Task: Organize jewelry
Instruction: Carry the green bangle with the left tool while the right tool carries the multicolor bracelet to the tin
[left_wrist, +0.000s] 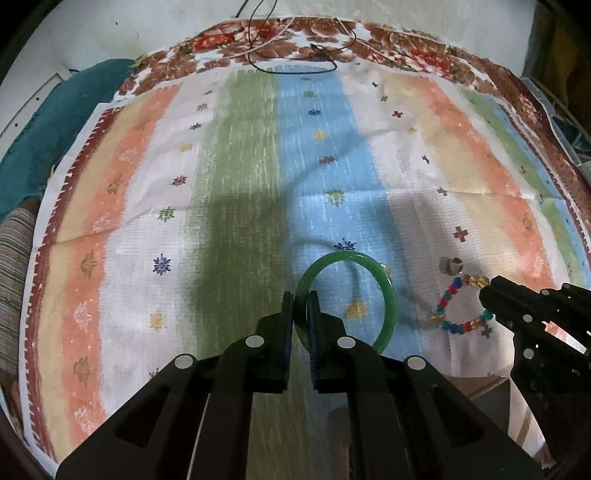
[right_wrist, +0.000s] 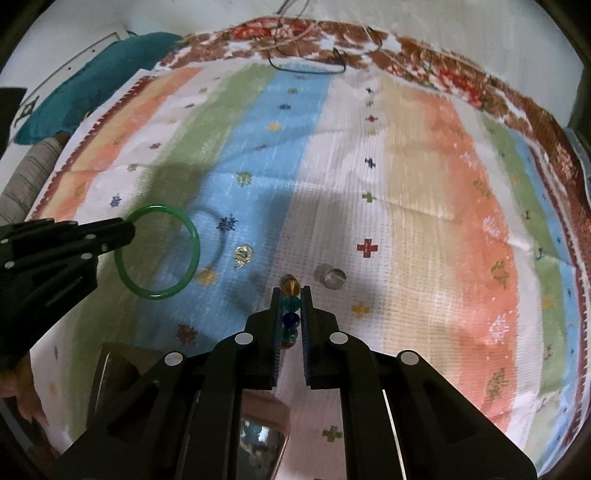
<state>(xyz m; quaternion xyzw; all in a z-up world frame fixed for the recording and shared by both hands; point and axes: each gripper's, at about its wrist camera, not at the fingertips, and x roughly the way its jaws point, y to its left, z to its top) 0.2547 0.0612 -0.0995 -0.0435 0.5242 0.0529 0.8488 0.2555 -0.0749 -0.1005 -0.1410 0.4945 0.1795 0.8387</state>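
The task looks midway: the left tool (left_wrist: 300, 303) clenches the smooth green glass-like bangle (left_wrist: 384, 295) and the right tool (right_wrist: 290, 306) grips the multicoloured bead bracelet (left_wrist: 448, 299), both above the striped cloth (left_wrist: 240, 166), while a small silver ring (right_wrist: 330, 277) and gold trinket (right_wrist: 243, 254) lie unsorted

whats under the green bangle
The green bangle, held by the left gripper, hangs over the striped cloth, its shadow on the blue stripe. Nothing else shows through the ring; cloth behind the jaws is hidden.

Green bangle (left_wrist: 384, 295), apparently multicoloured beads (left_wrist: 448, 321)
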